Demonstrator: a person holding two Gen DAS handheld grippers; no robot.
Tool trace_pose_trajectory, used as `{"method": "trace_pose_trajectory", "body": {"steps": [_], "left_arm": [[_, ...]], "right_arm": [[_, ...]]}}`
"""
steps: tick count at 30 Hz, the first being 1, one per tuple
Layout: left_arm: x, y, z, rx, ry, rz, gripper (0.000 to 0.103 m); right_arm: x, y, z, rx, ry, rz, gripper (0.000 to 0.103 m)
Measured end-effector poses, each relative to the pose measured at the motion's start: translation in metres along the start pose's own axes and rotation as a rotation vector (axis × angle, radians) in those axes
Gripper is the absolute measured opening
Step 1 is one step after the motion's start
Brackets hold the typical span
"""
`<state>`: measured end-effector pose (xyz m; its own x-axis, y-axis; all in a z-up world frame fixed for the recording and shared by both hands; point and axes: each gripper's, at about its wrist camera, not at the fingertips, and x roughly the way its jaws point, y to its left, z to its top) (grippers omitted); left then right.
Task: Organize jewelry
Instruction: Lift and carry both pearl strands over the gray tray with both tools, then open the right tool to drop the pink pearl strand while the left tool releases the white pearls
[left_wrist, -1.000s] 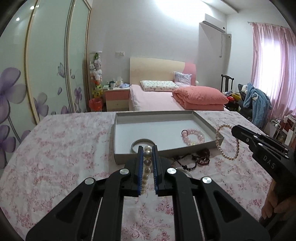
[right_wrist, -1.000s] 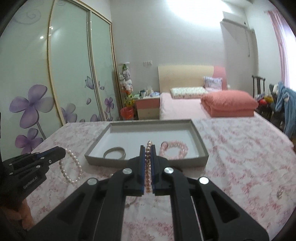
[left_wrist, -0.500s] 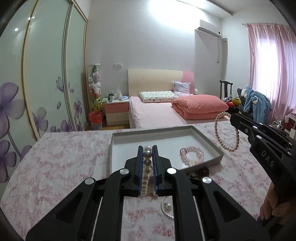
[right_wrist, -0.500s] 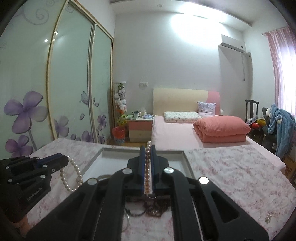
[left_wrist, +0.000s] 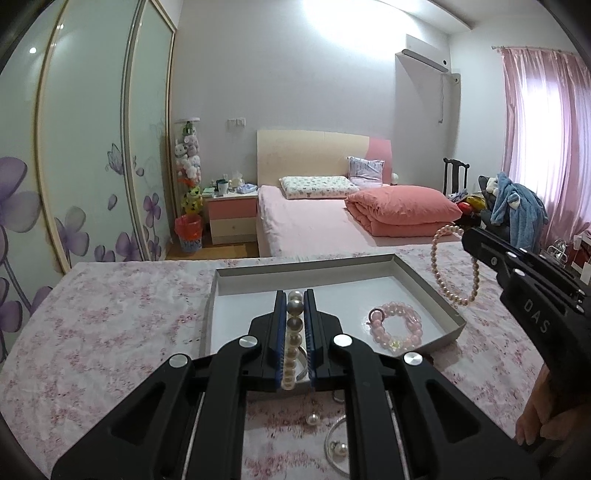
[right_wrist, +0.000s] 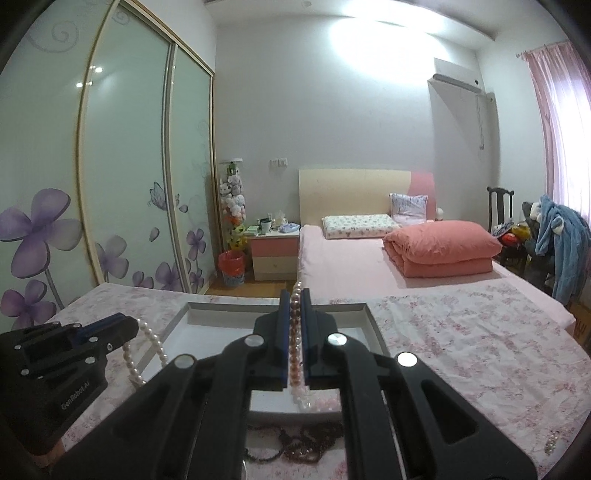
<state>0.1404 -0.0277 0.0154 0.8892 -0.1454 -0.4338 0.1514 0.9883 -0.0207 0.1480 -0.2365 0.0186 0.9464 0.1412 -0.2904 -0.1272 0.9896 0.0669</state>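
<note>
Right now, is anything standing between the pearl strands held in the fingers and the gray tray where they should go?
Nothing visible does. Both pearl strands hang in free air, and the tray is open on top. Only the pink bracelet lies inside, leaving bare floor.

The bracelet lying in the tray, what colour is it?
Pale pink: the bead bracelet in the grey tray shows best in the left wrist view.

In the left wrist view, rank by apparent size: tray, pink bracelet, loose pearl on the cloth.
1. Tray
2. Pink bracelet
3. Loose pearl, though it lies nearest the camera.
</note>
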Motion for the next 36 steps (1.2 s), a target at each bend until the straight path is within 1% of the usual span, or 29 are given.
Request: {"method": "trace_pose_trajectory", "body": {"steps": [6, 15, 19, 25, 27, 28, 29, 30, 31, 36], "left_arm": [[0.025, -0.001, 0.005, -0.001, 0.02, -0.017, 0.01], [0.069, -0.001, -0.004, -0.018, 0.11, -0.033, 0.01], [0.078, 0.0, -0.009, -0.017, 0.128, -0.039, 0.01], [0.088, 0.0, -0.011, -0.023, 0.155, -0.049, 0.01], [0.09, 0.0, -0.011, -0.026, 0.164, -0.052, 0.01], [0.09, 0.0, -0.011, -0.029, 0.17, -0.053, 0.01], [0.091, 0.001, -0.011, -0.031, 0.172, -0.052, 0.01], [0.09, 0.002, -0.011, -0.033, 0.173, -0.052, 0.011], [0.09, 0.003, -0.011, -0.036, 0.174, -0.051, 0.011], [0.08, 0.017, -0.006, -0.064, 0.158, -0.028, 0.011]], "right_arm": [[0.039, -0.007, -0.004, 0.04, 0.059, 0.016, 0.006], [0.095, -0.019, -0.021, 0.104, 0.189, 0.047, 0.006], [0.109, -0.026, -0.029, 0.138, 0.234, 0.058, 0.006], [0.117, -0.028, -0.034, 0.147, 0.271, 0.064, 0.007], [0.119, -0.03, -0.035, 0.158, 0.287, 0.065, 0.009], [0.118, -0.031, -0.035, 0.163, 0.288, 0.062, 0.015], [0.117, -0.031, -0.035, 0.168, 0.286, 0.058, 0.029], [0.115, -0.033, -0.034, 0.173, 0.278, 0.052, 0.035], [0.113, -0.034, -0.033, 0.175, 0.273, 0.049, 0.039], [0.1, -0.043, -0.032, 0.185, 0.26, 0.036, 0.039]]}}
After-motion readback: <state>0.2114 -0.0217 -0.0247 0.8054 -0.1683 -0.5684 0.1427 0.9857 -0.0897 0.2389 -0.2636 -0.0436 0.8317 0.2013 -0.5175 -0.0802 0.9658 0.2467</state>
